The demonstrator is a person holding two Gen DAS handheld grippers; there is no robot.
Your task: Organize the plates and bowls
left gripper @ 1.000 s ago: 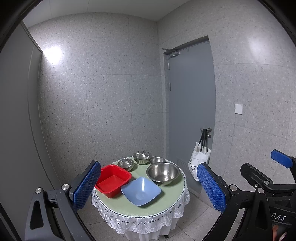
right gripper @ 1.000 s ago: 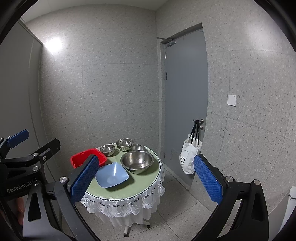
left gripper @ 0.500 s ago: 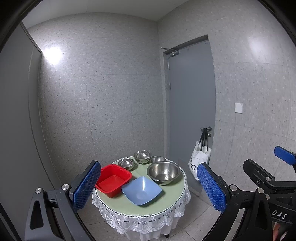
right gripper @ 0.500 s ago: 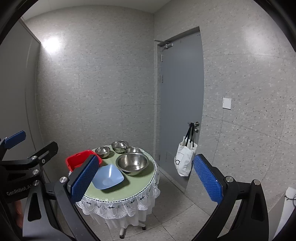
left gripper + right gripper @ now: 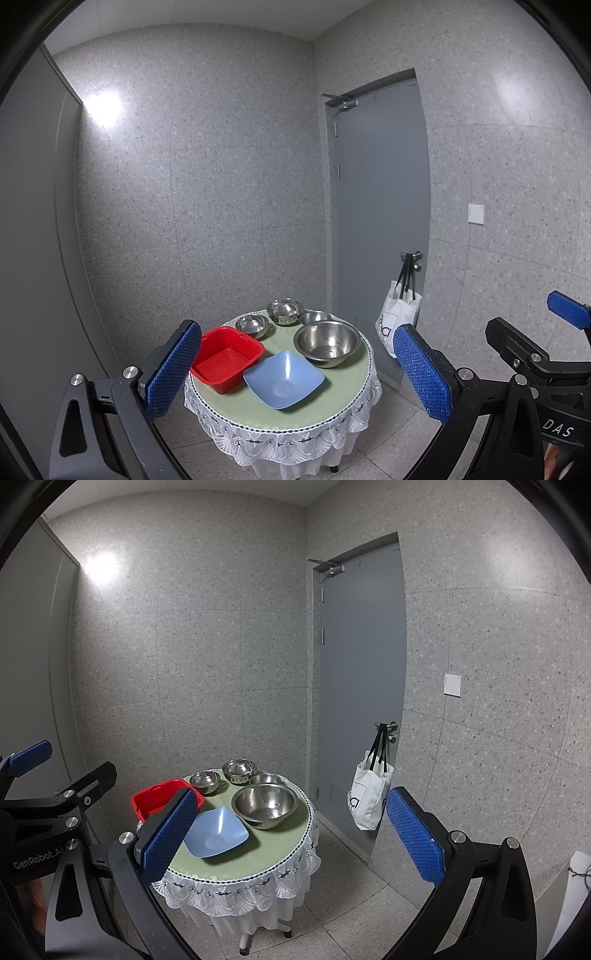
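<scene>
Big bowl [image 5: 327, 343] & 3 small bowls [image 5: 284, 311] ahead of the claws: shiny metal, prob. steel w/ reflections. Red tub [image 5: 226, 359] & blue square bowl [image 5: 283, 379]: smooth plastic, slight gloss. Surface [image 5: 258, 410]: matt green top w/ white lace cloth skirt; claw pads [image 5: 421, 373]: textured blue rubber on matt black frames.

On the surface [image 5: 325, 406], the square bowl [image 5: 283, 379] sits in front, the tub [image 5: 226, 359] to its left, the large bowl [image 5: 327, 342] behind right, and three small bowls [image 5: 284, 311] along the back.
</scene>
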